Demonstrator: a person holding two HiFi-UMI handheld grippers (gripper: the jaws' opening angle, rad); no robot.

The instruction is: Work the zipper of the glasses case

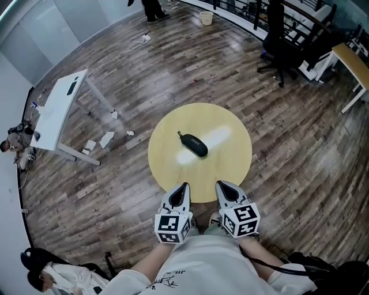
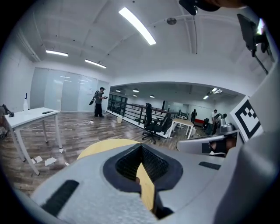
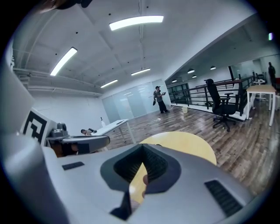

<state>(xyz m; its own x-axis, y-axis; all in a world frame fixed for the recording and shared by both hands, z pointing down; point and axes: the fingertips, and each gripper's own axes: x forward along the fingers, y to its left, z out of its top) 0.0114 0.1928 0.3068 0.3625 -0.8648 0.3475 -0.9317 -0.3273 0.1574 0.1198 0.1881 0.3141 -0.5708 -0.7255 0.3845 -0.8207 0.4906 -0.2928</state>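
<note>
A black glasses case (image 1: 193,144) lies zipped near the middle of the round yellow table (image 1: 230,167). Both grippers hang side by side over the table's near edge, well short of the case. My left gripper (image 1: 184,186) is shut with nothing in it, and its jaws meet at the tip in the left gripper view (image 2: 141,148). The right gripper (image 1: 221,185) is also shut and empty, its jaws closed together in the right gripper view (image 3: 142,149). Neither gripper view shows the case clearly; only the table top (image 2: 103,146) (image 3: 188,144) appears beyond the jaws.
A white desk (image 1: 57,109) stands to the left with paper scraps (image 1: 106,138) on the wooden floor beside it. Black office chairs (image 1: 282,46) and a wooden desk (image 1: 354,60) are at the back right. A person (image 1: 153,8) stands far off.
</note>
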